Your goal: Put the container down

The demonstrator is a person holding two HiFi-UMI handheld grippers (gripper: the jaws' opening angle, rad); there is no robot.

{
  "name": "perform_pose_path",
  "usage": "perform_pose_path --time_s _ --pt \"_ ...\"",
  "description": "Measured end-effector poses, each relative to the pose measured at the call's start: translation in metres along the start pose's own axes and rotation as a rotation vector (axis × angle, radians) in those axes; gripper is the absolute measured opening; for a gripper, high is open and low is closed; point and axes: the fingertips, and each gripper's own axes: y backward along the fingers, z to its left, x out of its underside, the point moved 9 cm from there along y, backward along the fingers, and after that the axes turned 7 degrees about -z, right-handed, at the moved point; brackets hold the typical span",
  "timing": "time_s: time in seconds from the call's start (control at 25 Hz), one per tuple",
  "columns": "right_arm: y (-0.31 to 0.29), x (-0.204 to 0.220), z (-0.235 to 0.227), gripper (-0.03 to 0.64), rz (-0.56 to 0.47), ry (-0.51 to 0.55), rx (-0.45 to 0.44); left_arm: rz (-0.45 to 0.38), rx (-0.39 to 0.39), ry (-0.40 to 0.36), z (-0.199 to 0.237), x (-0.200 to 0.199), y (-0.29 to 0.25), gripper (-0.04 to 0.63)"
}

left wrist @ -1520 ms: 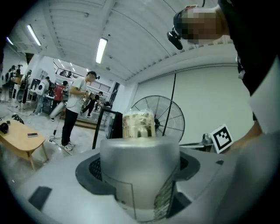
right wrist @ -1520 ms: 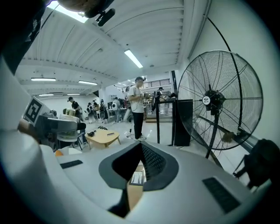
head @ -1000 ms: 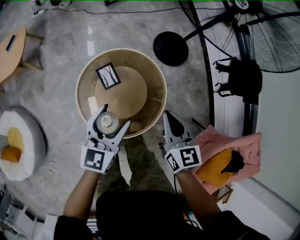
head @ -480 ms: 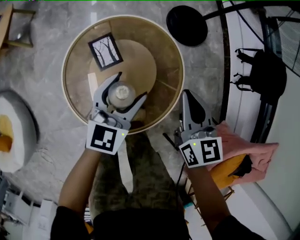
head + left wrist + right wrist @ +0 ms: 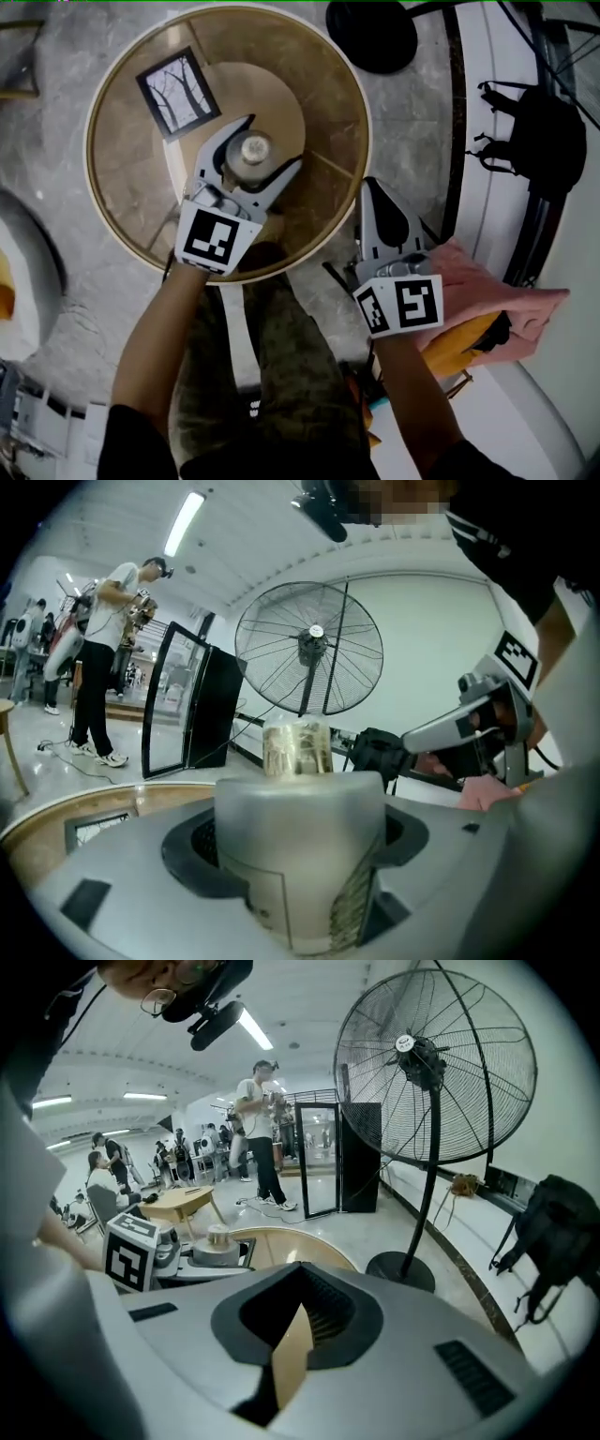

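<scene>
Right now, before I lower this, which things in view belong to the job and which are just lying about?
In the job: container, clamped in the left gripper; round table under it.
Lying about: tree-print card, fan base, black bag, pink cloth; right gripper, shut and empty.

The left gripper (image 5: pixel 267 145), upper centre of the head view, has its fingers clamped around the container (image 5: pixel 300 855). The bare left forearm (image 5: pixel 155 347) reaches up from the lower left. The right gripper (image 5: pixel 373 189), right of centre, points up the frame with fingers pressed together, holding nothing, the right forearm (image 5: pixel 408 394) below it.
</scene>
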Motion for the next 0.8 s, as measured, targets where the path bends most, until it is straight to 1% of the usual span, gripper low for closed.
perform_pose_path --time_s 0.08,0.2,0.4,0.52,0.64,0.8 --pt "-0.003 0.007 -0.004 0.021 0.006 -0.006 0.002 0.02 -0.007 0.0 0.002 0.013 -0.011 0.354" --pt "-0.005 0.017 -0.008 0.021 0.016 -0.018 0.013 0.046 -0.005 -0.037 0.004 0.032 -0.026 0.354" --pt "-0.004 0.032 -0.015 0.021 0.025 -0.047 0.027 0.089 0.025 -0.095 0.004 0.055 -0.04 0.354" --pt "-0.001 0.038 -0.019 0.021 0.027 -0.055 0.029 0.121 0.013 -0.122 0.004 0.063 -0.044 0.354" --pt "0.002 0.041 -0.023 0.021 0.031 -0.062 0.038 0.139 0.003 -0.129 0.005 0.067 -0.05 0.354" --pt "0.006 0.043 -0.034 0.021 0.052 -0.081 0.079 0.158 0.001 -0.137 0.006 0.072 -0.055 0.354"
